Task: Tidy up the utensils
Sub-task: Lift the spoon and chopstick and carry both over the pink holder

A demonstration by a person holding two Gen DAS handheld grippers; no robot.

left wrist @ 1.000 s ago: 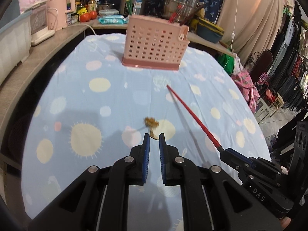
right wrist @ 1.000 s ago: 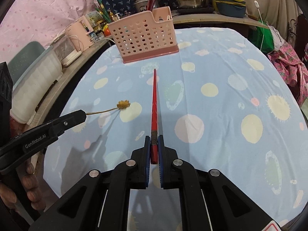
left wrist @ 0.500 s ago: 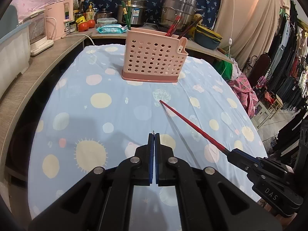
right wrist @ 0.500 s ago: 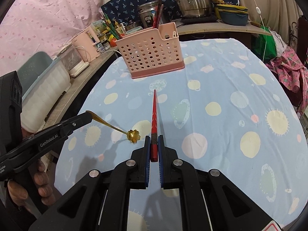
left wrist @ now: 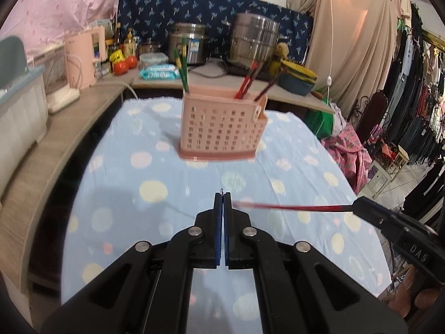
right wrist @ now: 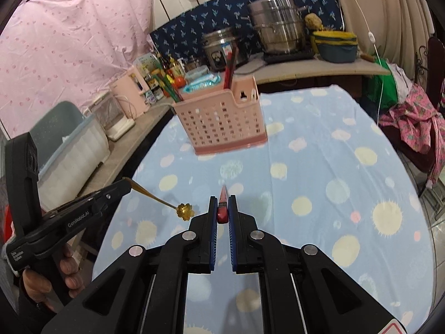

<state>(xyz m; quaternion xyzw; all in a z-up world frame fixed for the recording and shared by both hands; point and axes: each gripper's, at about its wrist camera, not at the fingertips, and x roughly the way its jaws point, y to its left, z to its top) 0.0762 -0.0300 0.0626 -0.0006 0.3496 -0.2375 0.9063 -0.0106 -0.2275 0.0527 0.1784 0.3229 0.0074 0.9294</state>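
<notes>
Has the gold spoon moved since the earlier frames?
Yes. The spoon, clamped in the left gripper, has lifted off the cloth toward the basket.

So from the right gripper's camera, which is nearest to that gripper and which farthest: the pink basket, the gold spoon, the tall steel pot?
1. Gold spoon: just left of the right gripper, held by the other gripper.
2. Pink basket: mid-table, ahead.
3. Steel pot: back counter, upper right.
</notes>
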